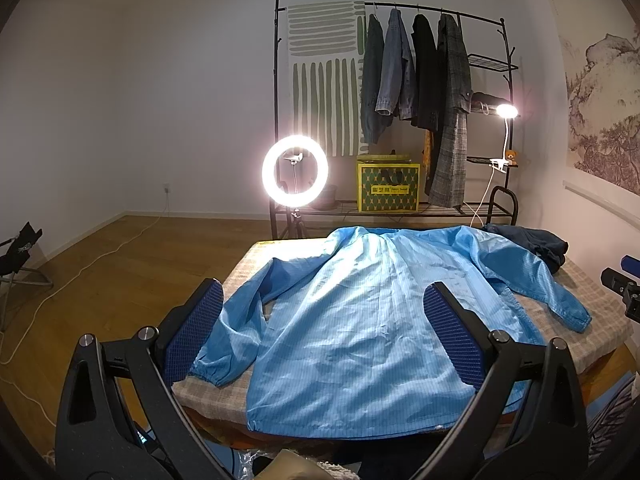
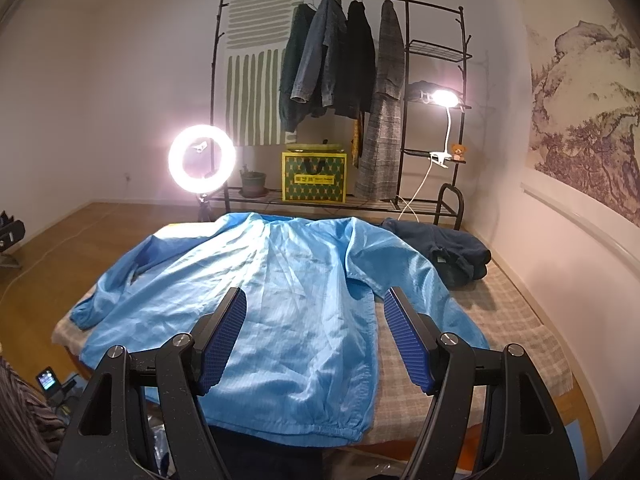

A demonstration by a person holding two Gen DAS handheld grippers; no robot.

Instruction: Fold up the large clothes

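Observation:
A large light-blue jacket (image 1: 352,320) (image 2: 264,300) lies spread flat on the checked table (image 1: 592,312) (image 2: 512,320), collar at the far end, hem at the near edge, both sleeves out to the sides. My left gripper (image 1: 326,292) hovers above the hem end, jaws wide apart, nothing between the blue pads. My right gripper (image 2: 316,300) hangs over the jacket's right half near the hem, also open and empty. The right gripper's black body (image 1: 624,292) shows at the right edge of the left wrist view.
A dark navy garment (image 1: 536,242) (image 2: 452,252) lies bunched at the table's far right corner. Behind the table stand a lit ring light (image 1: 295,171) (image 2: 201,158), a clothes rack (image 1: 400,80) (image 2: 348,60) with hung coats, a yellow box (image 2: 314,178) and a clip lamp (image 2: 444,98).

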